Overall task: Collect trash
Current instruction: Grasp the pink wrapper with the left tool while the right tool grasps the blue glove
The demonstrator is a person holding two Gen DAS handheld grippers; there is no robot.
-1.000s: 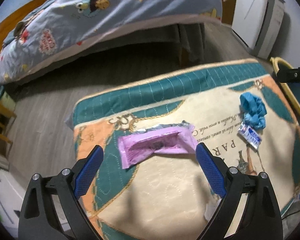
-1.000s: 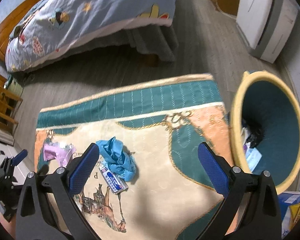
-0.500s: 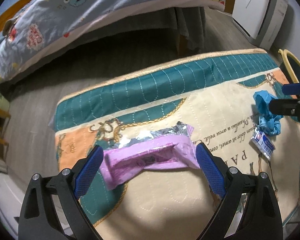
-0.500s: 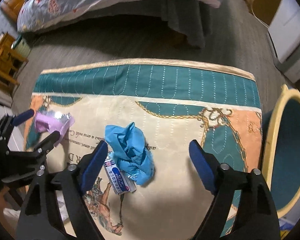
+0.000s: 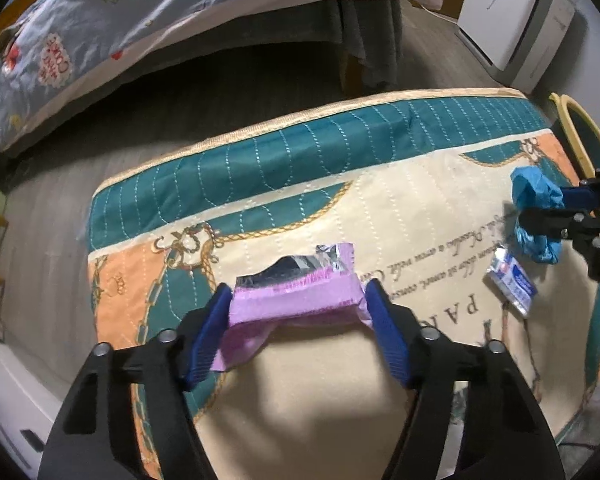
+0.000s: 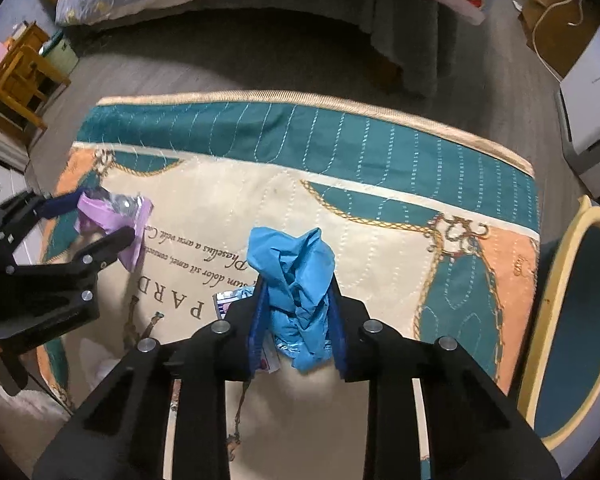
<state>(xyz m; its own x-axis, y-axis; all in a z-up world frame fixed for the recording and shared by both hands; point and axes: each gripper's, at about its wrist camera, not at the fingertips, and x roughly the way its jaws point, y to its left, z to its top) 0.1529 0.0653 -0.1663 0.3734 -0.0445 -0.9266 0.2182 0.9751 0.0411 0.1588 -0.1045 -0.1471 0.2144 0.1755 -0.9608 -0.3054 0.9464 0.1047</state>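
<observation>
A purple foil-lined wrapper (image 5: 296,300) lies on the quilted rug (image 5: 340,160); my left gripper (image 5: 298,312) is shut on it, both pads against its ends. It also shows in the right wrist view (image 6: 116,216). A crumpled blue glove (image 6: 296,280) sits between the pads of my right gripper (image 6: 296,320), which is shut on it. The glove also shows in the left wrist view (image 5: 536,216). A small white and blue packet (image 5: 512,284) lies on the rug beside the glove, partly hidden in the right wrist view (image 6: 230,300).
A teal bin with a yellow rim (image 6: 556,320) stands at the rug's right edge. A bed with a cartoon quilt (image 5: 140,12) lies beyond the rug. A white appliance (image 5: 516,12) is at the far right, wooden furniture (image 6: 16,76) at the far left.
Both grippers came down and closed: the left on the purple wrapper, the right on the blue glove. The right gripper swung left, away from the bin.
</observation>
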